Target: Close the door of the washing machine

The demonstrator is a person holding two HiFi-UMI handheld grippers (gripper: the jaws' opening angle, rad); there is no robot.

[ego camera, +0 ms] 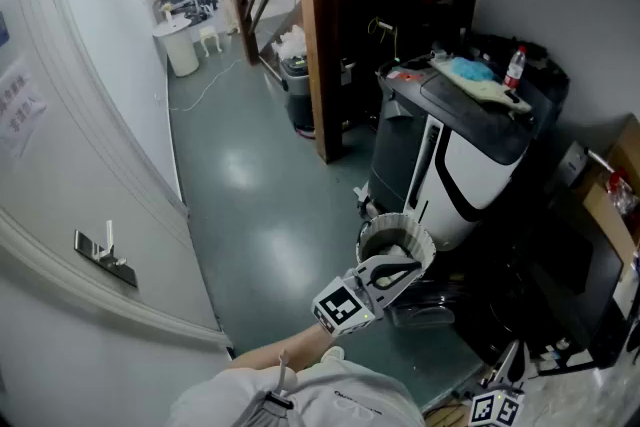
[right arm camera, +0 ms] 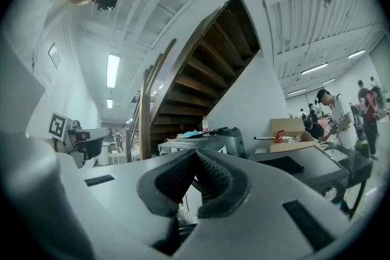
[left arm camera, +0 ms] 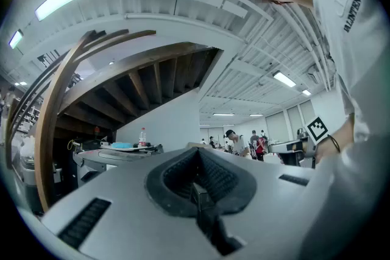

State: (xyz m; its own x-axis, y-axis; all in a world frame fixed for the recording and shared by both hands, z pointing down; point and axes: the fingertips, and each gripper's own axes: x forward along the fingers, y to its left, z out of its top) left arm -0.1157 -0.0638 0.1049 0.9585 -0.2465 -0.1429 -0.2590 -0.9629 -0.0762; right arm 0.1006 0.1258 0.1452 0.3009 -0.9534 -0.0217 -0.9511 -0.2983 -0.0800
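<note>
Both claws are pressed together and empty as a person stands before a washing machine (ego camera: pixel 470 150) under a wooden staircase (right arm camera: pixel 201 70). The left claw (left arm camera: pixel 196 170) hovers over the green floor (ego camera: pixel 250 205), low and just left of the machine's white front, near it but apart. In the left gripper view the machine sits off to the left of the jaws, not in line with them. Of the right claw (right arm camera: pixel 195 170), only the marker cube shows in the head view, at the bottom edge below the machine. Its own view has the machine straight ahead, just beyond the closed tips. A blue cloth (ego camera: pixel 468 70) and a bottle (ego camera: pixel 514 67) rest on the machine's lid, and a cardboard box (right arm camera: pixel 291 131) stands further right. The door appears to belong to the white panel with the dark curved band, though how far it stands open cannot be made out. The step in hand looks like the approach. It would go best with a shut claw laid flat against the door's free edge, away from the hinge. The claw should then push steadily along the door's swing until the latch catches, without jolting the bottle above.
</note>
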